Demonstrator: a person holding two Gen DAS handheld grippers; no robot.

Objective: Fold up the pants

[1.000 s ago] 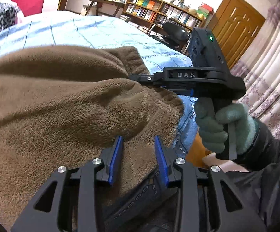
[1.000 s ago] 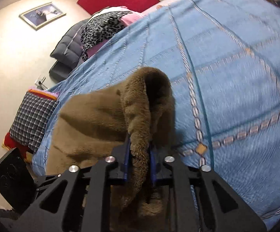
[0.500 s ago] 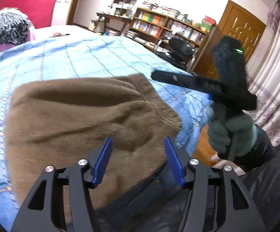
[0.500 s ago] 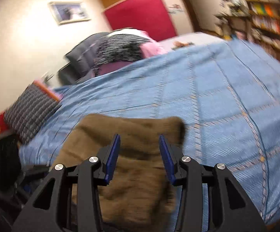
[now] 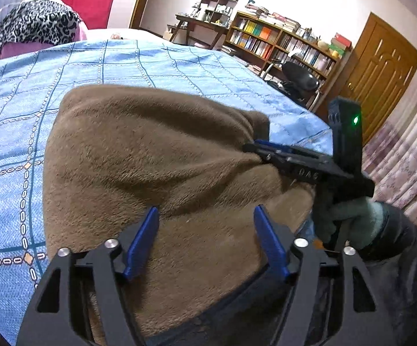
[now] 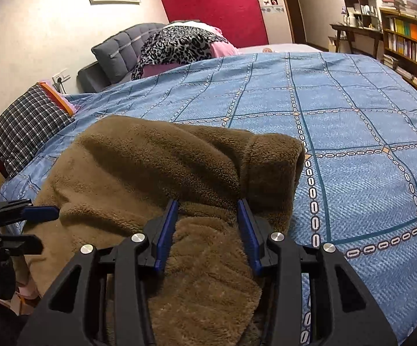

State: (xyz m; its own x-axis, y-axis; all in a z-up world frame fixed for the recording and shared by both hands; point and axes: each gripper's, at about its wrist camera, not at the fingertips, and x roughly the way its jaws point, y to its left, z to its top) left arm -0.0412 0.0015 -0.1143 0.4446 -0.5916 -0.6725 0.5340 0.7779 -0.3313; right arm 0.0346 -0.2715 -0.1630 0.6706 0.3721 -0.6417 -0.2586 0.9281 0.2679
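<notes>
**Brown fleece pants down on the blue bed, both claws loose**

Brown and fluffy, the pants (image 5: 156, 155) lie in a folded heap on the blue checked bedspread (image 5: 179, 66), near the edge closest to the person. Over to the left gripper (image 5: 205, 239): its blue pads (image 5: 142, 242) are spreading apart right now, fleece beneath and between them, nothing pinched. It sits low over the near part of the pile.

In the right wrist view, the right gripper (image 6: 207, 230) has its jaws parted about halfway. Fleece bulges up between the pads (image 6: 166, 230), but they are not squeezing it. Just ahead of its right pad, a thick rolled fold of the pants (image 6: 274, 161) rises off the bedspread (image 6: 352, 144).

From the left camera, the right gripper (image 5: 269, 148) shows side-on, its tips against the right edge of the pile, held by a hand in a green glove (image 5: 349, 219). From the right camera, the left gripper (image 6: 39, 212) shows at the far left, at the pile's other edge.

Behind it all: a leopard-print cloth (image 6: 176, 46) at the bed's far end, a plaid cushion (image 6: 26, 127) at the left, bookshelves (image 5: 280, 43) and a wooden door (image 5: 381, 77).
</notes>
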